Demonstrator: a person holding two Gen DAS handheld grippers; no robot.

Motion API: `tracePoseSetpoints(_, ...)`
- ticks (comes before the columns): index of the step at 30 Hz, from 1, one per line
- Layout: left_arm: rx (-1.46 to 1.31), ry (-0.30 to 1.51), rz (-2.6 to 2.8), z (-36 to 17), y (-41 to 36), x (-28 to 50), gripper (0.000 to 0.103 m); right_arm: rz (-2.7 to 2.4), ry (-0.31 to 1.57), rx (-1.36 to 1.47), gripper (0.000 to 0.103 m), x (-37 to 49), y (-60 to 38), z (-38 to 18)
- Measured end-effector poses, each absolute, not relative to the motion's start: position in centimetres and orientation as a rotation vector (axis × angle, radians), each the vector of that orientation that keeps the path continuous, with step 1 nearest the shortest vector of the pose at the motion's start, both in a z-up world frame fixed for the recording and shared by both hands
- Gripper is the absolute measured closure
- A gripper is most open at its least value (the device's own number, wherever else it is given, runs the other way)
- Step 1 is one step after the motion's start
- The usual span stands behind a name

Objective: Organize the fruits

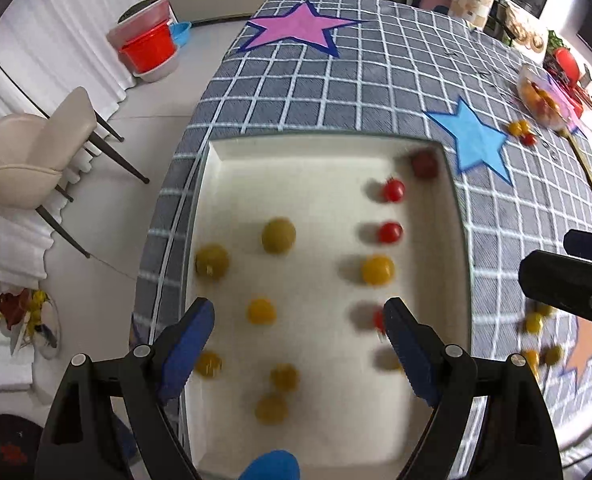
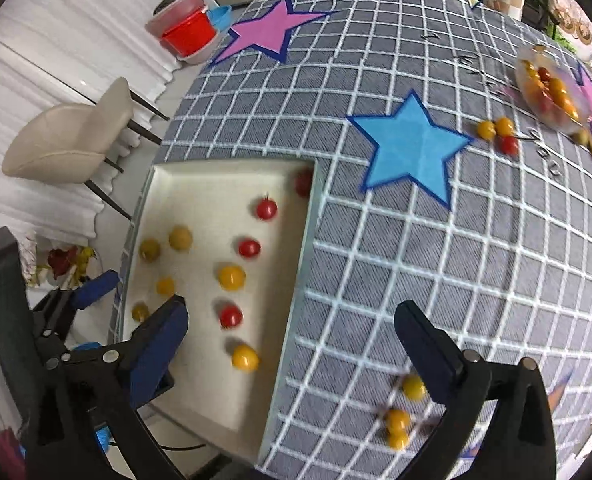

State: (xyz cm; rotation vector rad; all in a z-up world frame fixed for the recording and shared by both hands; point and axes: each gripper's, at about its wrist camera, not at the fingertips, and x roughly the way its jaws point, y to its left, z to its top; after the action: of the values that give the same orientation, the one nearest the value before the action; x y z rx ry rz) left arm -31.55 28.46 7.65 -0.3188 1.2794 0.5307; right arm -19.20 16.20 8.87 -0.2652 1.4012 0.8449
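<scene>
A white tray [image 1: 316,148] sits on the grey checked tablecloth [image 1: 336,92] and holds several red and yellow cherry tomatoes, such as a red one [image 1: 393,191] and a yellow one [image 1: 377,269]. My left gripper [image 1: 298,322] is open and empty above the tray's near half. My right gripper [image 2: 292,320] is open and empty over the tray's right wall [image 2: 296,280]. Loose yellow tomatoes [image 2: 413,387] lie on the cloth near its right finger. A clear bowl of tomatoes [image 2: 550,88] stands at the far right, with three loose tomatoes [image 2: 496,132] beside it.
A blue star [image 2: 412,148] and a pink star [image 2: 268,32] are on the cloth. A beige chair [image 1: 28,152] and stacked red and clear tubs [image 1: 148,44] stand on the floor to the left. Clutter lines the table's far right edge [image 1: 568,64].
</scene>
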Motion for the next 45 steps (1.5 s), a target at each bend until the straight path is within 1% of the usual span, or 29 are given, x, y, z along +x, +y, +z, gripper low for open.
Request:
tracePoseSetpoints(1, -0.319, 1.285, 0.523, 7.9, 28.2, -32.0, 0.011, 0.836, 1.404, -0.283, 0.0, -19.6, 15.9, 9.0)
tracePoseSetpoints(2, -0.319, 1.291, 0.521, 8.1, 28.0, -32.4, 0.0, 0.829, 1.409, -0.3, 0.0, -20.0, 15.7, 9.1)
tracePoseSetpoints(7, -0.337, 1.332, 0.497, 9.3, 27.1, -34.3, 0.001, 0.811, 1.407, -0.411, 0.0, -22.3, 15.0, 10.2)
tracePoseSetpoints(15, -0.26, 1.346, 0.471, 12.1, 26.0, -37.7, 0.001, 0.785, 1.41, -0.517, 0.0, -25.4, 14.6, 12.3)
tracePoseSetpoints(24, -0.216, 1.375, 0.448, 13.1, 25.5, -38.9, 0.001, 0.809, 1.363, -0.614, 0.0, -27.6, 16.4, 13.7)
tracePoseSetpoints(45, -0.195, 1.359, 0.456, 13.8, 25.6, -38.9, 0.001, 0.817, 1.338, -0.637, 0.0, -28.2, 17.3, 14.3)
